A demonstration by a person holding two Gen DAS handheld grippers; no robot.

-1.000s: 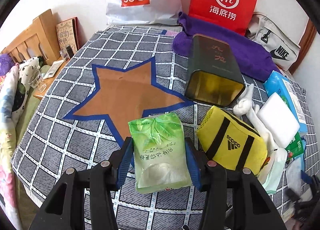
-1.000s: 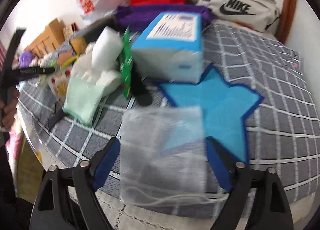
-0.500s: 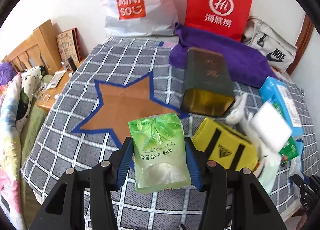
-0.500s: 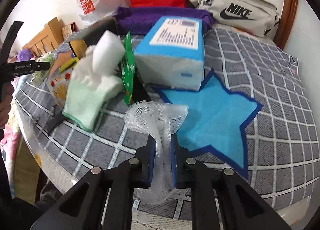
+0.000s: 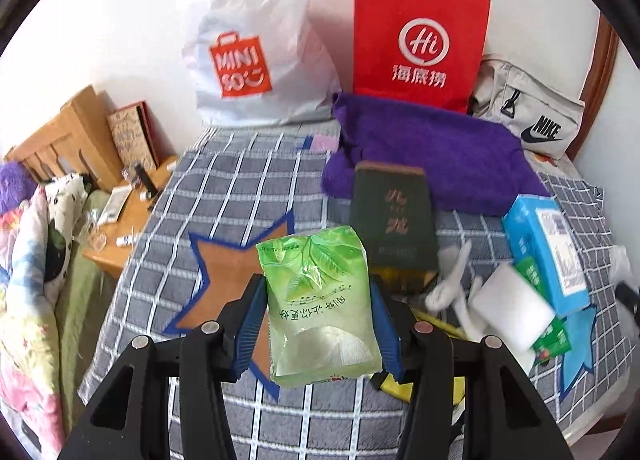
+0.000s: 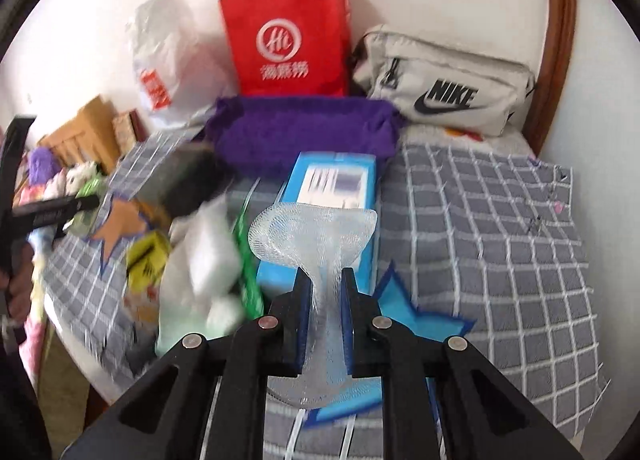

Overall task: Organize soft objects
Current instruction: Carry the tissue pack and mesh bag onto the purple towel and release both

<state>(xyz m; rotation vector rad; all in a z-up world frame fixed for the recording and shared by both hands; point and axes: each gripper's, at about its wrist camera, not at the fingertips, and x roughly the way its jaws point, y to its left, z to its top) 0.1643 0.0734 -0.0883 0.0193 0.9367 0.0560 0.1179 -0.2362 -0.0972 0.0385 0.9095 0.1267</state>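
The left gripper (image 5: 318, 318) clamps a green tissue pack (image 5: 320, 306) above the brown star (image 5: 224, 280); the dark tin (image 5: 394, 219) lies just behind. The right gripper (image 6: 325, 316) pinches a white mesh pouch (image 6: 316, 244) before the blue box (image 6: 336, 195). Behind: MINISO bag (image 5: 256, 55), red Hi bag (image 5: 420, 35), Nike pouch (image 6: 444, 87).

MINISO plastic bag (image 5: 256, 59), NIKE pouch (image 5: 532, 115)

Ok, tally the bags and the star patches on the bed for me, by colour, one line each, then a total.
Red paper bag: 1
White plastic bag: 1
Grey waist bag: 1
Yellow bag: 1
Brown star patch: 1
Blue star patch: 1
Total: 6
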